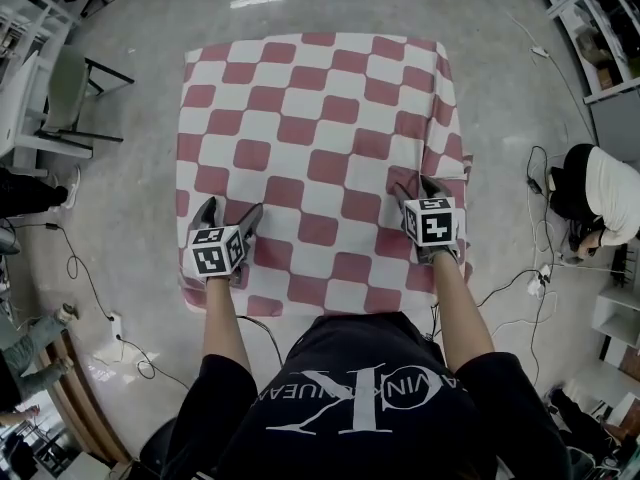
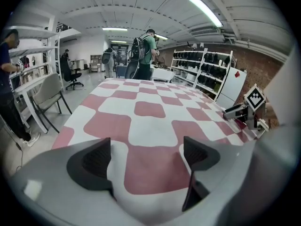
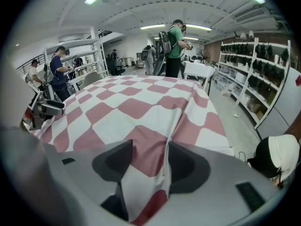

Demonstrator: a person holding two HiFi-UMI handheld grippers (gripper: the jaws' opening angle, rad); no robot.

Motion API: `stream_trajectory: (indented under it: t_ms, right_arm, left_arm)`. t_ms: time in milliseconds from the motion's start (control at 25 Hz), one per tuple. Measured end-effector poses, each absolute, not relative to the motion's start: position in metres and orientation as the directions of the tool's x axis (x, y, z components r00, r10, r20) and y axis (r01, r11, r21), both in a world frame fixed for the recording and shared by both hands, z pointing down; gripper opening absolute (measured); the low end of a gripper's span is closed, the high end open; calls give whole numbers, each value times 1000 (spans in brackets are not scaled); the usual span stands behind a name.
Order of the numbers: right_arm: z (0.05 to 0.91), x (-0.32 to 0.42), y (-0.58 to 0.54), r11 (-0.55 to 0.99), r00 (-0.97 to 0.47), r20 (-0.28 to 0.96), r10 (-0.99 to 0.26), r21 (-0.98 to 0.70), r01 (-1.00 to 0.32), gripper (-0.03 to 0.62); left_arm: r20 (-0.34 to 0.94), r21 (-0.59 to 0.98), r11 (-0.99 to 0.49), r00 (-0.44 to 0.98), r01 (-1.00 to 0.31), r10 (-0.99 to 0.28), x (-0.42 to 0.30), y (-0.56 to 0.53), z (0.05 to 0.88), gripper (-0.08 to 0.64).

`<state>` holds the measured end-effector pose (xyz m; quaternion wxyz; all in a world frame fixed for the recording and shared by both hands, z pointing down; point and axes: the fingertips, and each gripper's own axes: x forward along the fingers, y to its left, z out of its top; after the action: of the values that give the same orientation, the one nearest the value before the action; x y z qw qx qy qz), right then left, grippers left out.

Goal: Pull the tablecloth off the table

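Left tongs (image 1: 231, 213) gape over flat tablecloth (image 1: 320, 118); right tongs (image 1: 418, 186) stand apart around a raised fold, not clamped. Cloth still covers the whole worktop: pulling seems not begun.

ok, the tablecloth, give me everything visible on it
The tablecloth is thin fabric in a red-and-white checker of rounded squares. It lies spread over the whole table, edges hanging down, mostly flat. Near the person's edge both grippers rest on it: the left gripper with jaws wide apart over the cloth, the right gripper with a raised crease gathered between its jaws. Nothing else lies on it.
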<state>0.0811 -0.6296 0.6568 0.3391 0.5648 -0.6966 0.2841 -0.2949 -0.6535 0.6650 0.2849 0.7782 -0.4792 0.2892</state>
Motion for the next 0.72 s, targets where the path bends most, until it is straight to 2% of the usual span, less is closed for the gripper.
stream_trajectory:
  t_ms: [80,120,200,240,440,720]
  right_arm:
    - [657,79,-629,211,-138,791,-596,-11,-977,232]
    - [657,80,-629,214,-139,790,-597,-9,-977,224]
    - [656,80,-629,216,-136,789,-599,-5,-976,204]
    - [656,80,-629,215,-134,789,-600,-3,-977,198]
    - [656,75,-630,214,-129,787,-603,3,-977,175]
    - [656,76,-628,215,-118,789,-603,18,-976,141]
  left_arm:
    - [728,143,-367,349,-919,-590,-297,-654,666,481]
    - [730,134,-355,335,-925,-596,-299,-655,666,448]
    - [731,124,-331,312,-935,-607,-303,-658,666,330]
    - [732,122,-326,307,-937,-608,-303,-659,666,313]
    - [739,85,-373,309,-924,-598,-283,-655,666,259]
    - [741,117,-411,355,-904,-569,-244,-645,666,179]
